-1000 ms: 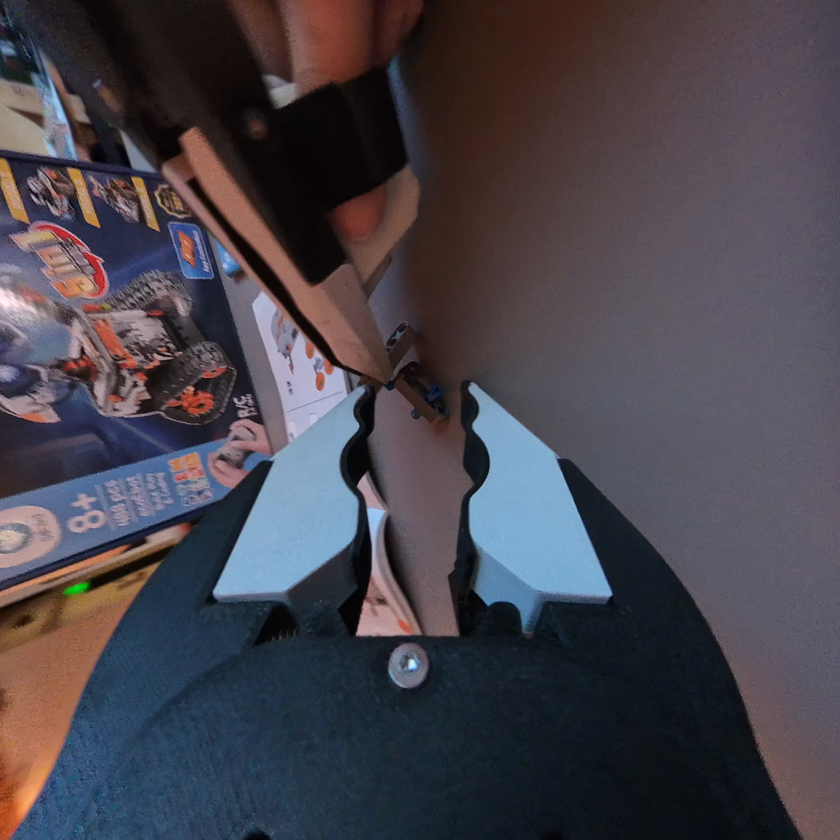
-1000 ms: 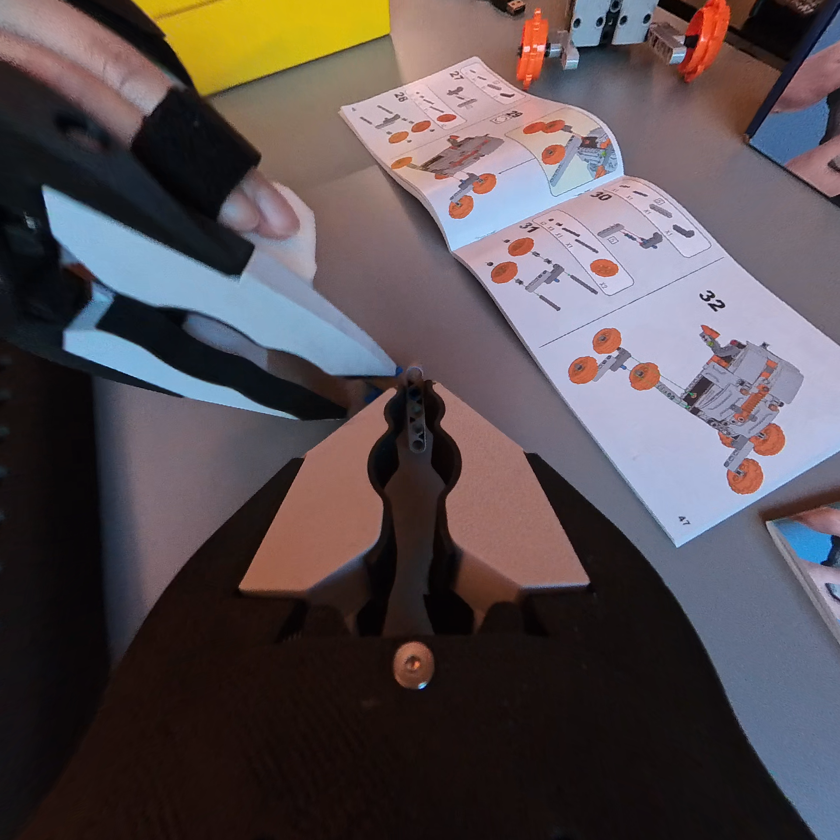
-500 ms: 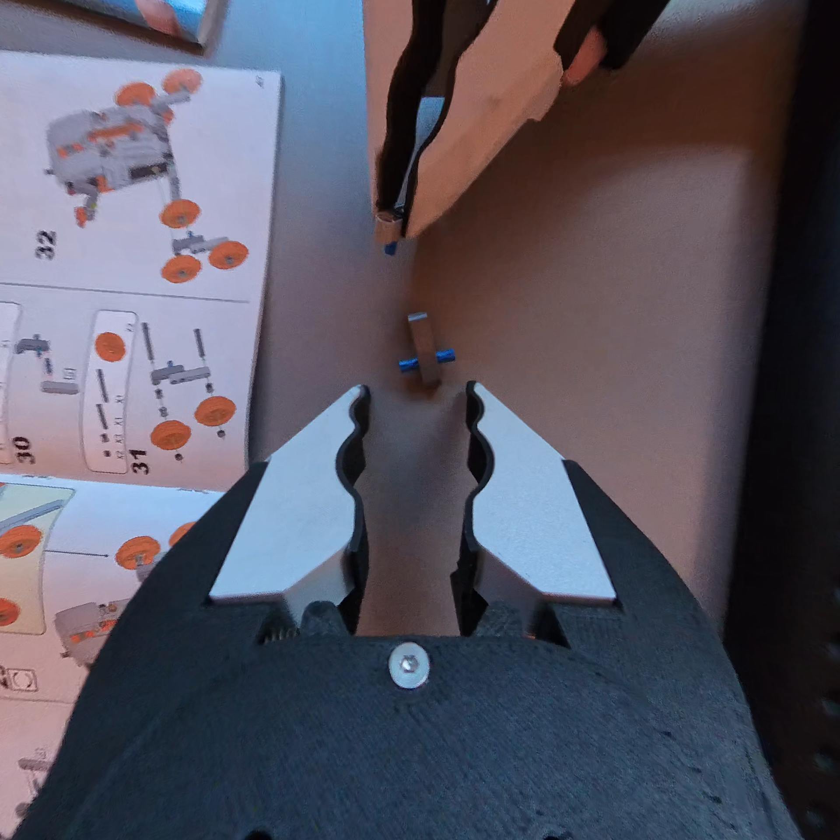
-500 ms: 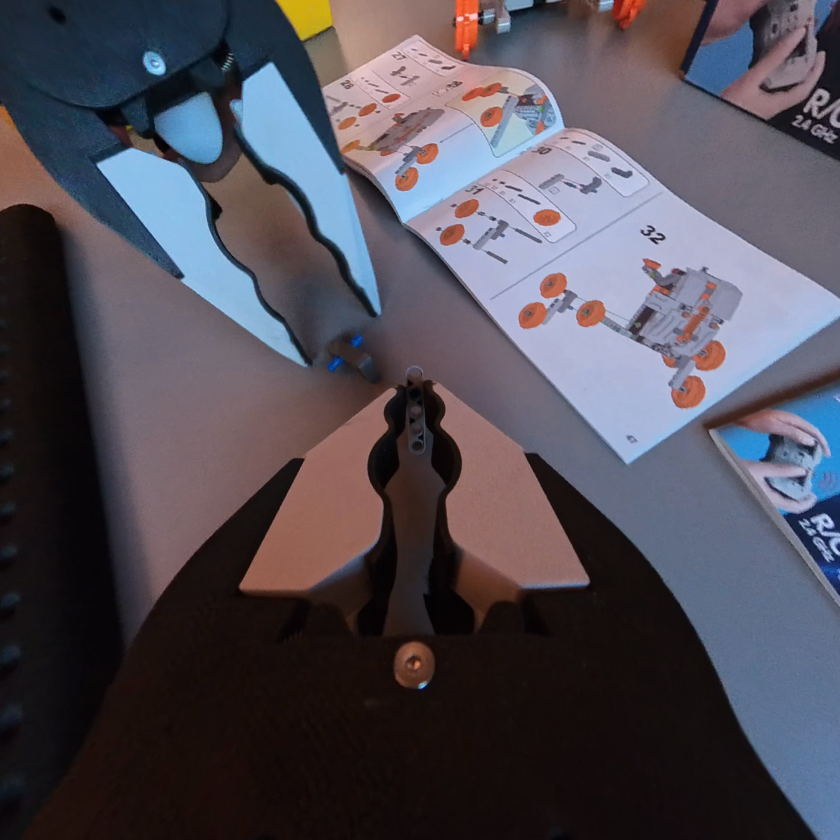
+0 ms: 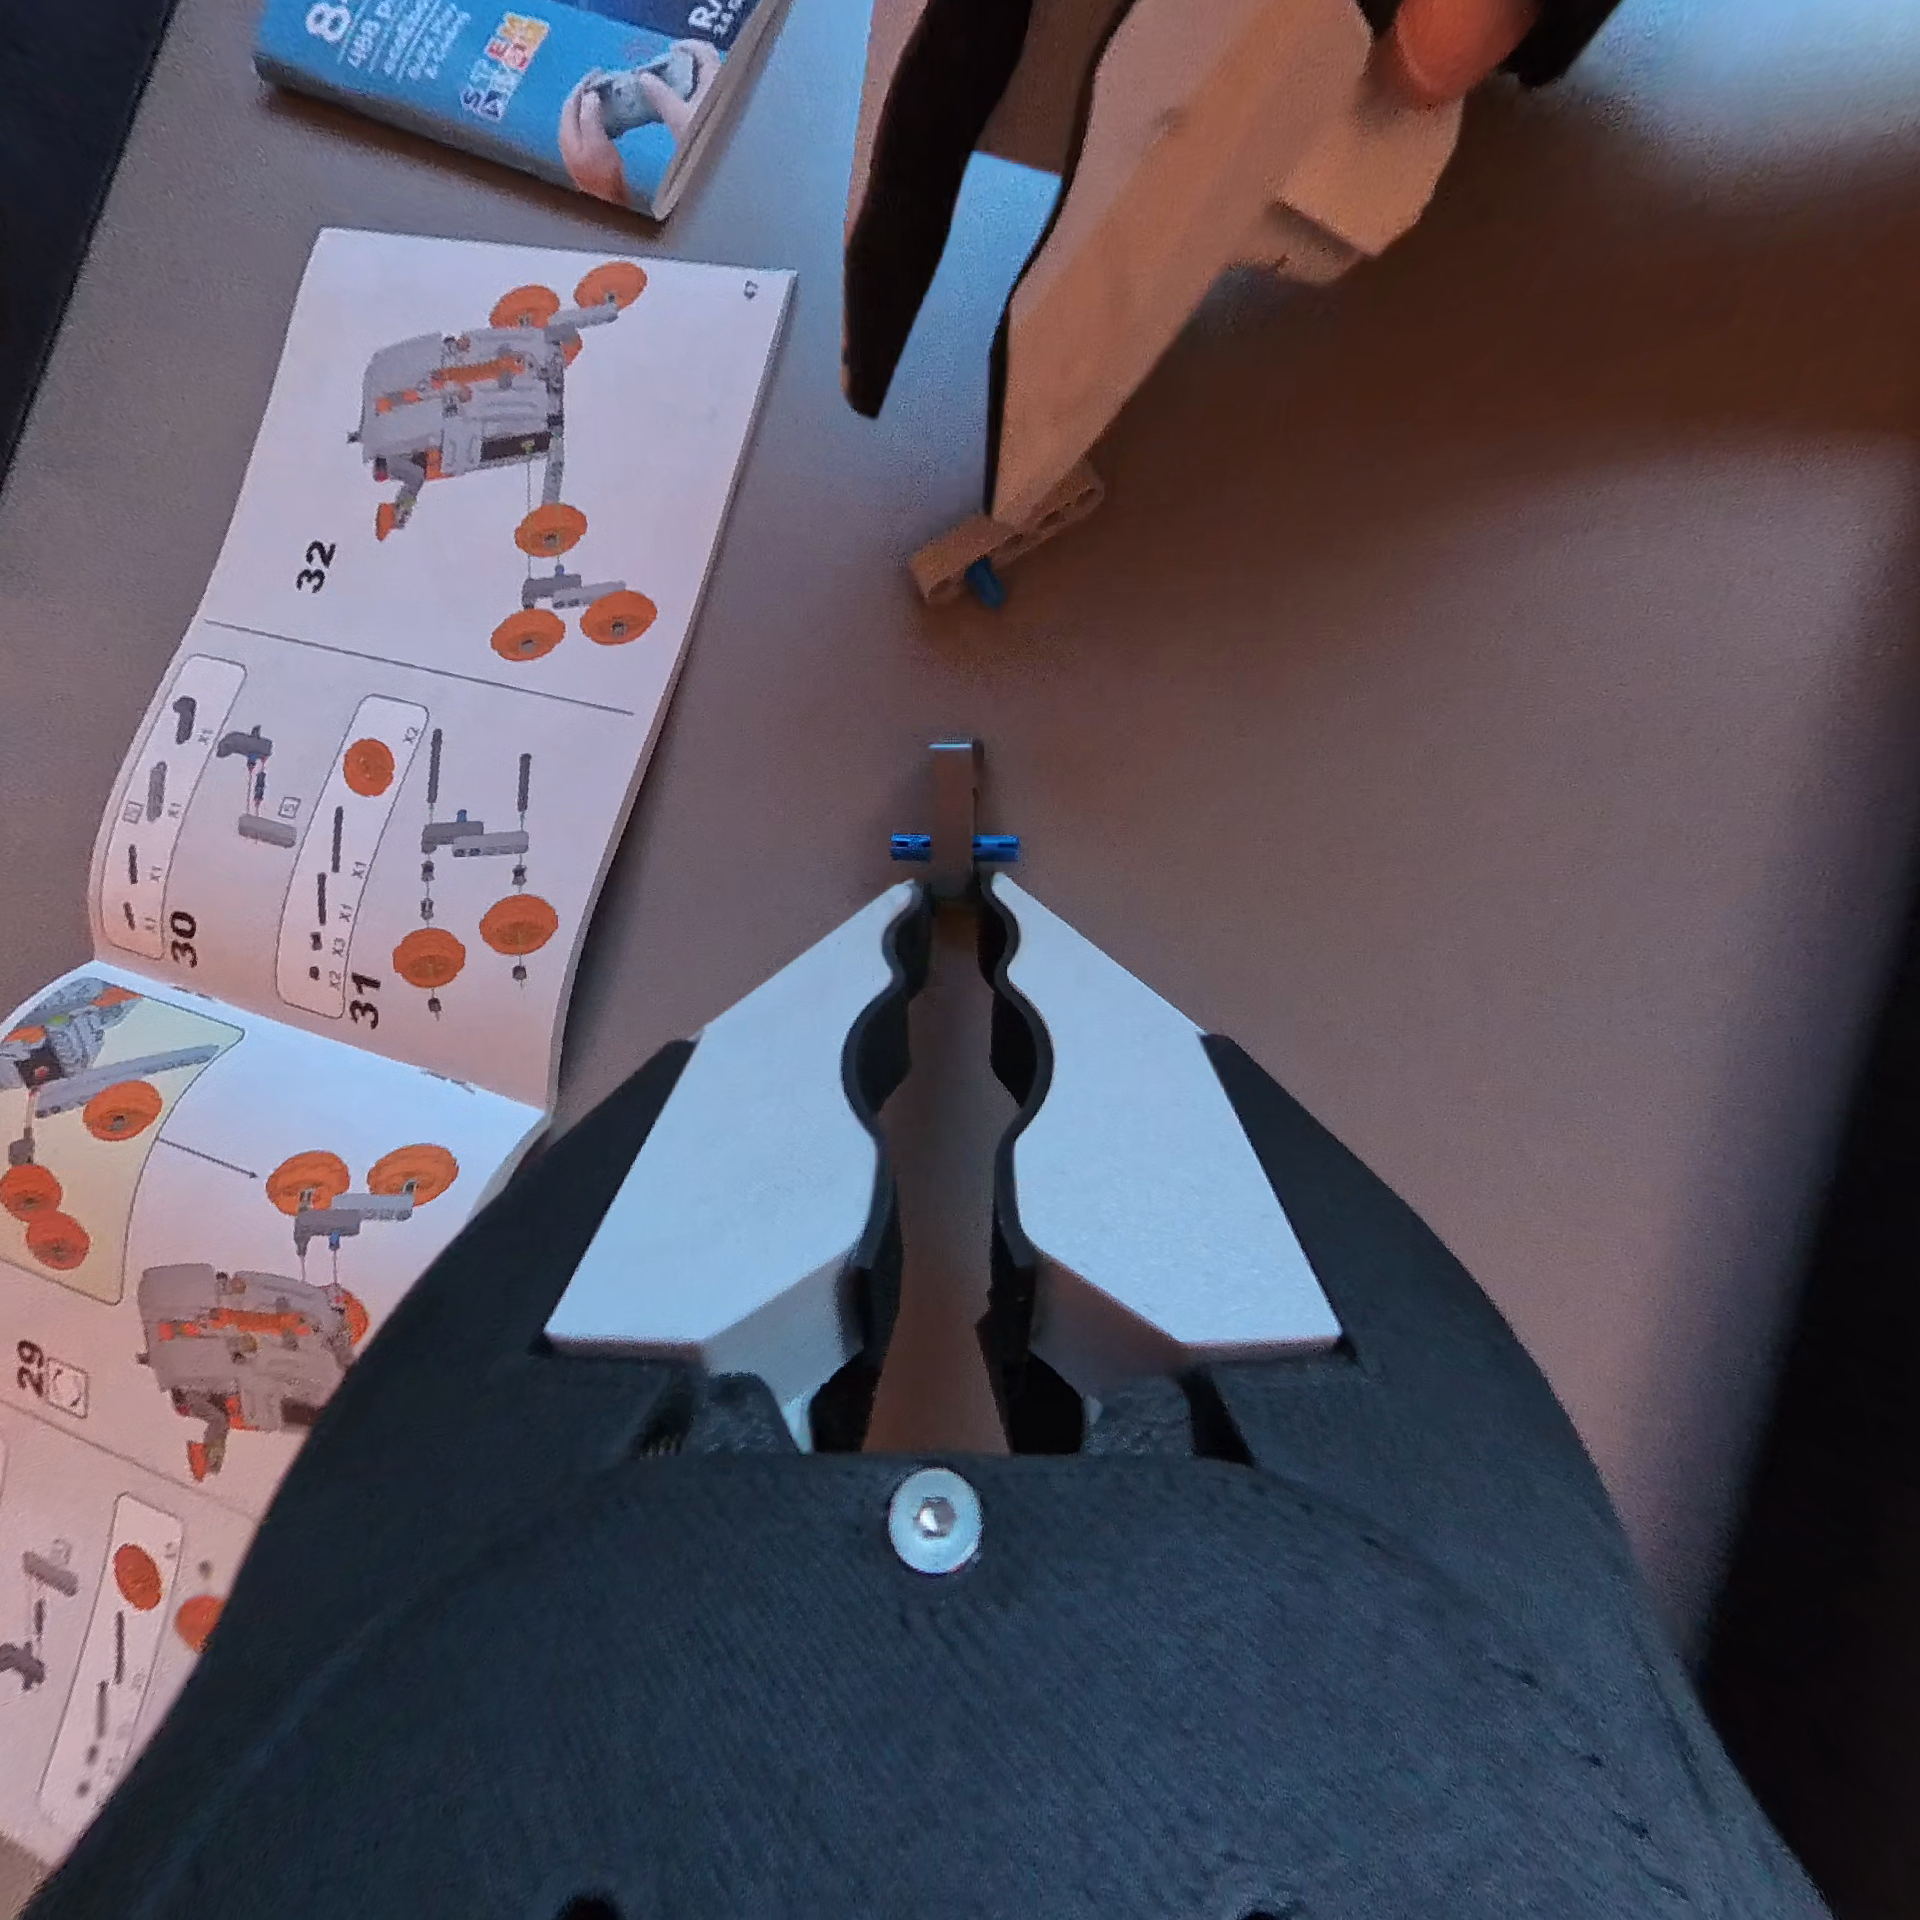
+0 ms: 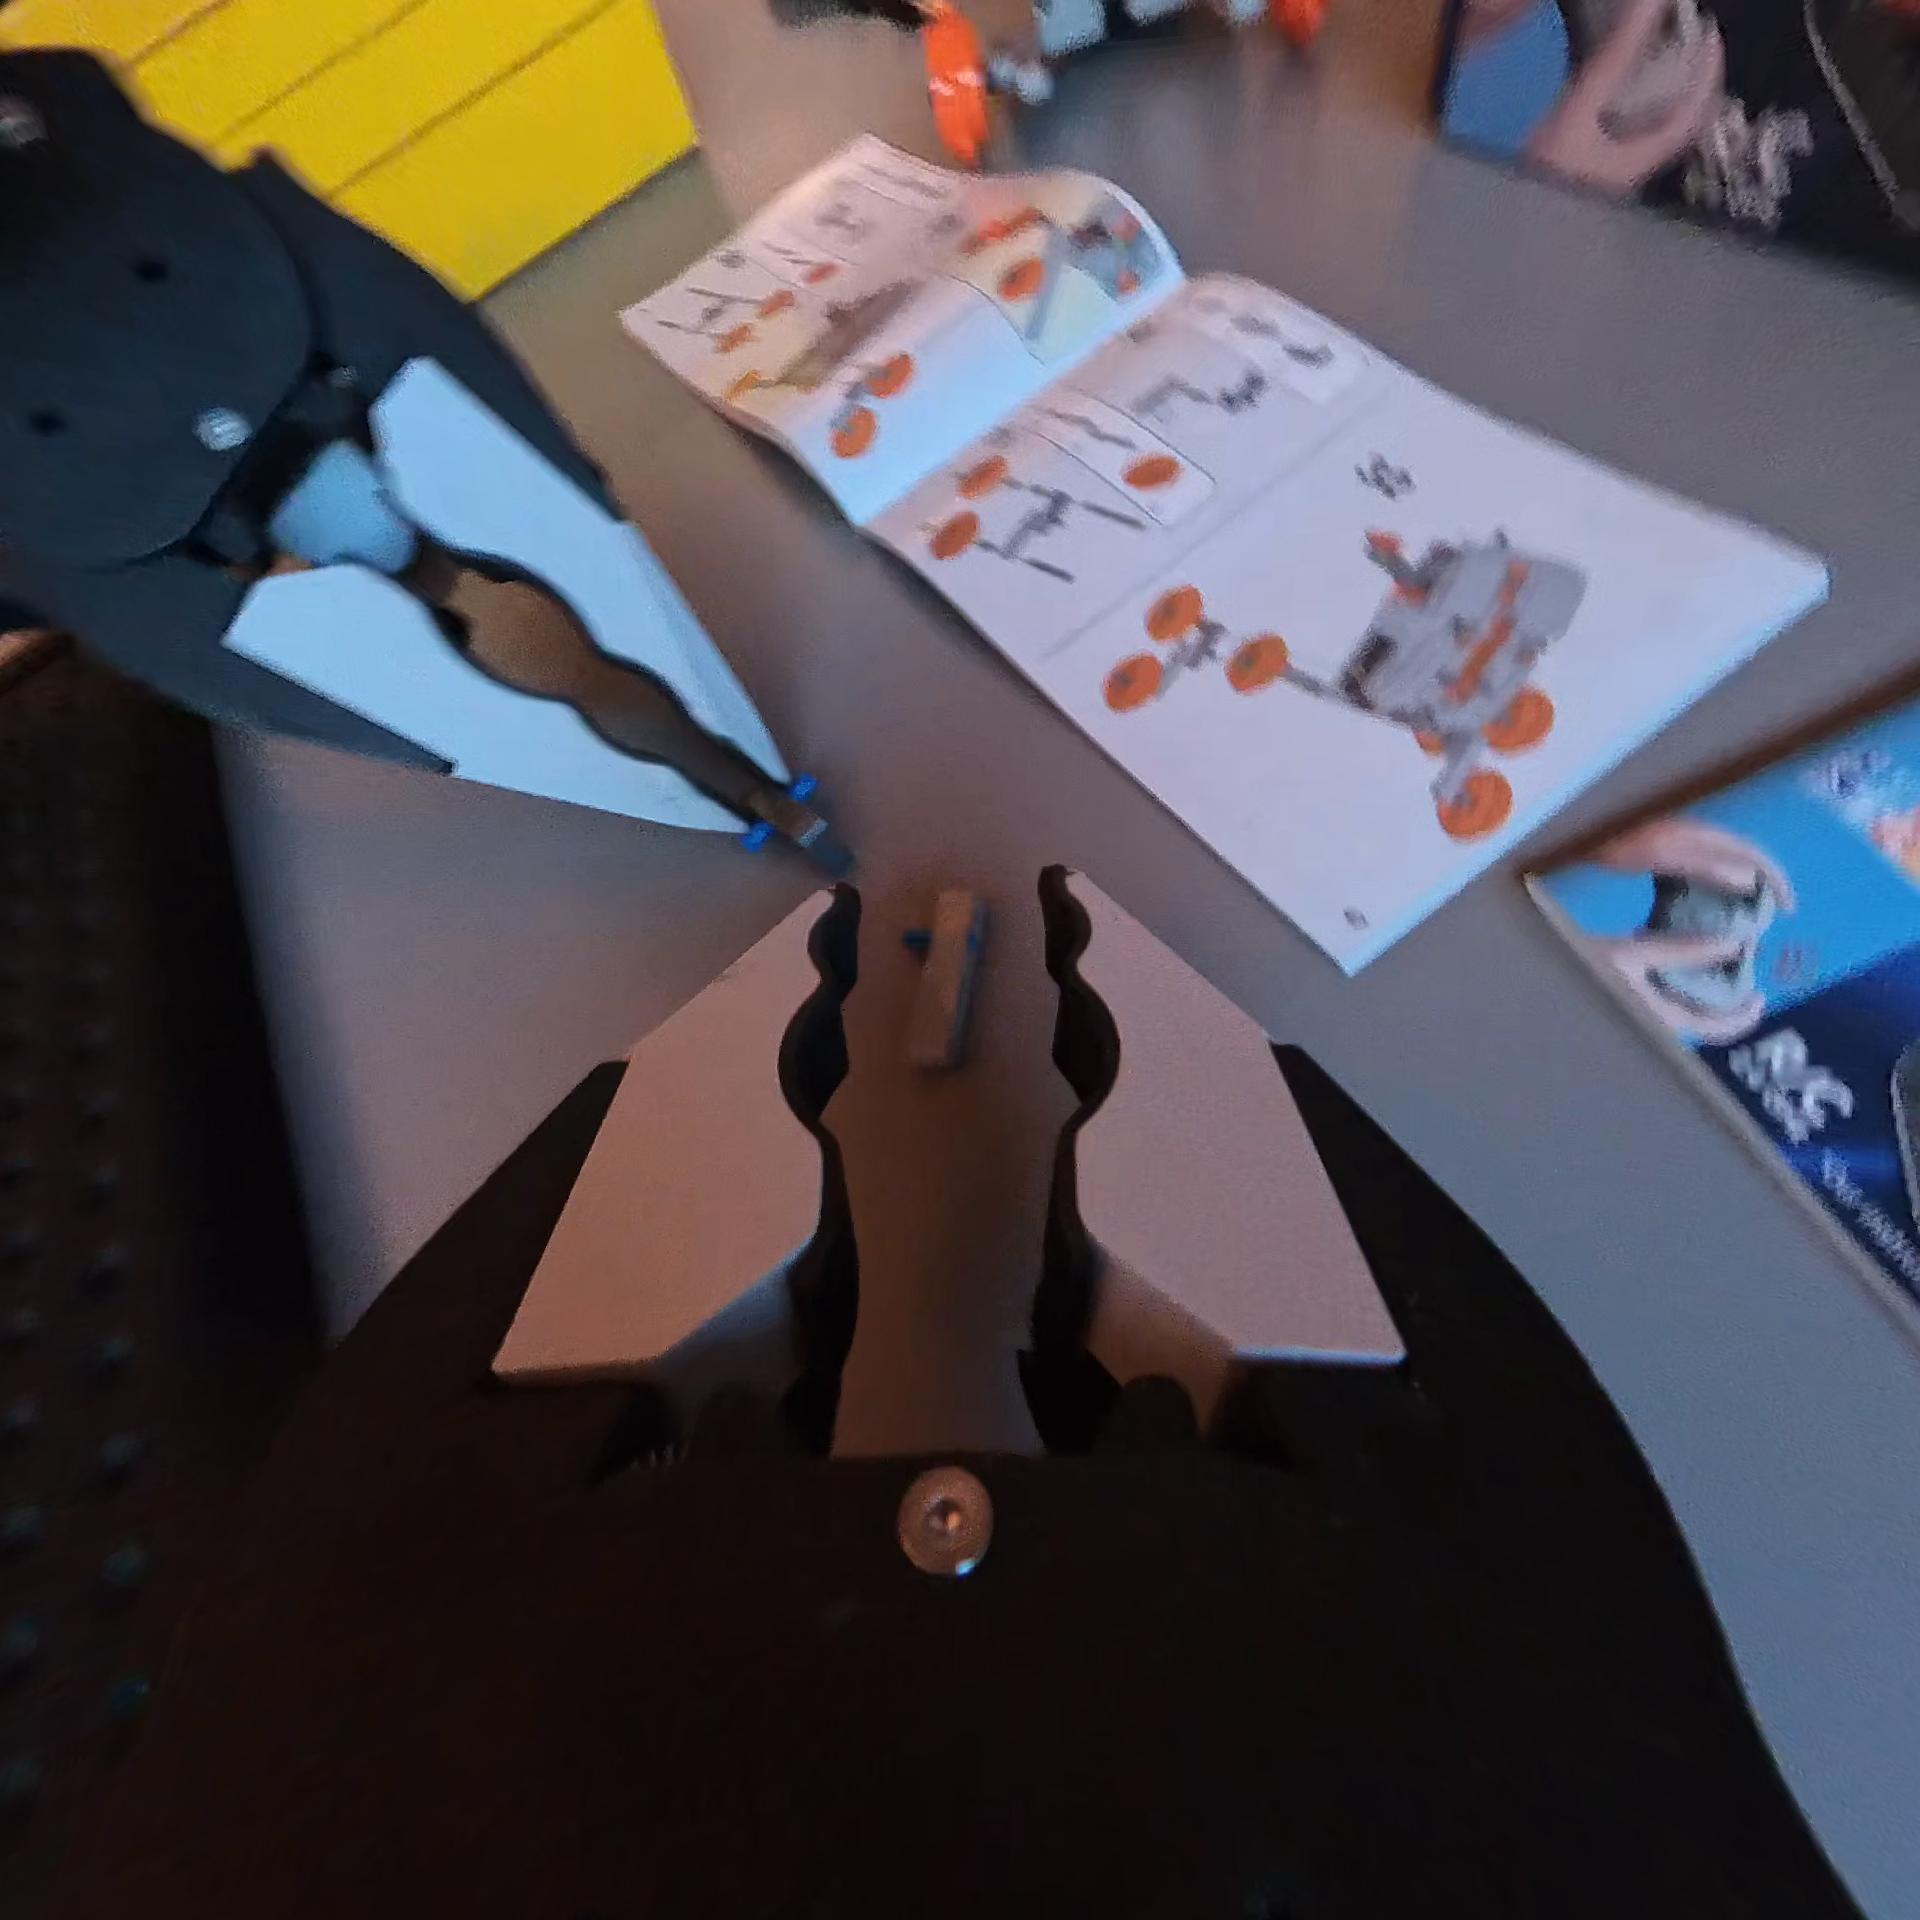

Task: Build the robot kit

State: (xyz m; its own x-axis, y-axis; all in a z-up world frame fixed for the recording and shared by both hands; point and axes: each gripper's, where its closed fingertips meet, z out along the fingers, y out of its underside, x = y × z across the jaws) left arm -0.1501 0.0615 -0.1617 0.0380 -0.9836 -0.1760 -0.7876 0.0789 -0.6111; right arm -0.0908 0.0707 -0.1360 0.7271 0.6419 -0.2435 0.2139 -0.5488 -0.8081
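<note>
My left gripper [image 5: 954,896] is shut on the near end of a small grey beam with a blue pin through it [image 5: 954,805], low over the grey table [image 5: 1455,831]. It also shows in the right wrist view [image 6: 784,816], with the pinned beam [image 6: 795,821] at its tips. My right gripper [image 6: 948,894] is open. A second grey beam with a blue pin [image 6: 948,982] lies on the table between its fingertips, untouched. In the left wrist view the right gripper [image 5: 935,457] hangs open just above that beam [image 5: 1013,540].
An open instruction booklet [image 5: 468,623] lies left of the left gripper and also shows in the right wrist view [image 6: 1299,582]. A blue box [image 5: 520,94] lies beyond it. A yellow box [image 6: 447,114] and an orange-wheeled model [image 6: 961,88] stand at the far side. My hands' fingertips stand some 7 centimetres from each other. The left tips stand about 25 centimetres off the orange-wheeled model [image 6: 961,88].
My left gripper has closed on the pinned beam that lay in front of it. My right gripper has opened, and its grey beam now lies on the table.
</note>
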